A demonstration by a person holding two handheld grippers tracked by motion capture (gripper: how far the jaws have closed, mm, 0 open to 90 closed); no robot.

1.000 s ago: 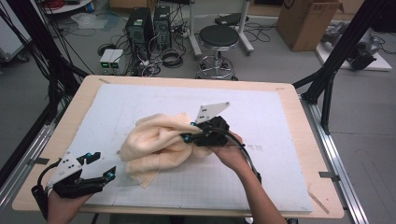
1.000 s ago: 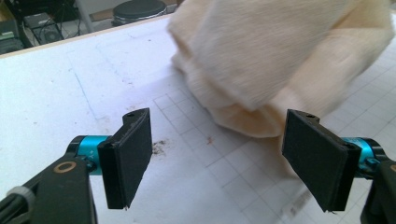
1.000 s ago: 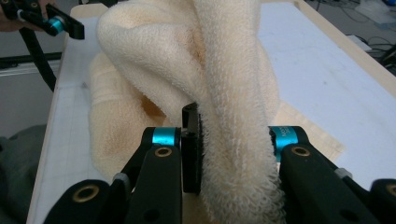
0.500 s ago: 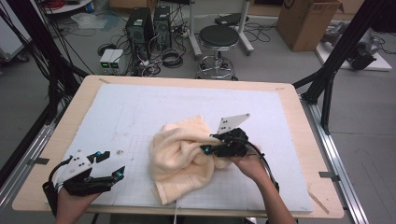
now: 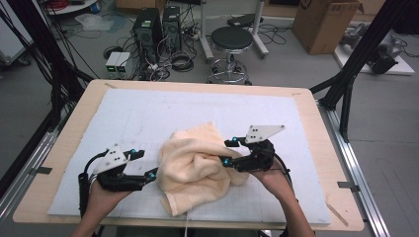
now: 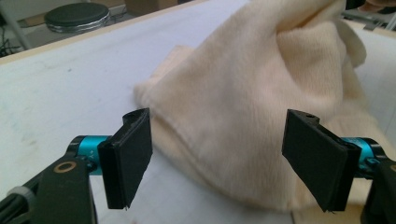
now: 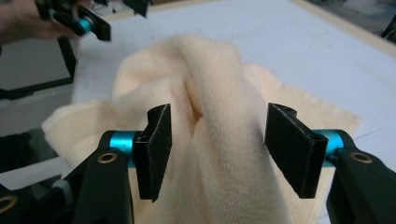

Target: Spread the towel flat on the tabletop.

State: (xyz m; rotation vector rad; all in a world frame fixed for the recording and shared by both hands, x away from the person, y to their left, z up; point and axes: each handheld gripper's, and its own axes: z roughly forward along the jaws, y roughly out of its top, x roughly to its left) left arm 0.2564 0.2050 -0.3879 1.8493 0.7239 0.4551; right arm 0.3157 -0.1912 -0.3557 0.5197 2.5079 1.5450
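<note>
Cream towel (image 5: 197, 170) bunched in soft heap on white mat (image 5: 148, 113), toward near edge of table (image 5: 321, 123), middle.

Right gripper (image 5: 226, 153) at heap's right side, jaws just been opening, a raised fold between them, pads not pressing: released.

Left gripper (image 5: 146, 164) at heap's left edge, jaws wide apart, nothing held.

Risk: thick, fluffy terry, limp and layered; grabbing several folds at once likely, or missing hidden corner. Smooth mat, so heap may slide when tugged.

A white gridded mat (image 5: 148, 113) covers the wooden desk (image 5: 316, 118). Behind it on the floor — a black round stool (image 5: 232, 39), two computer towers (image 5: 158, 24), tangled cables (image 5: 180, 61) and a cardboard box (image 5: 323, 22).
</note>
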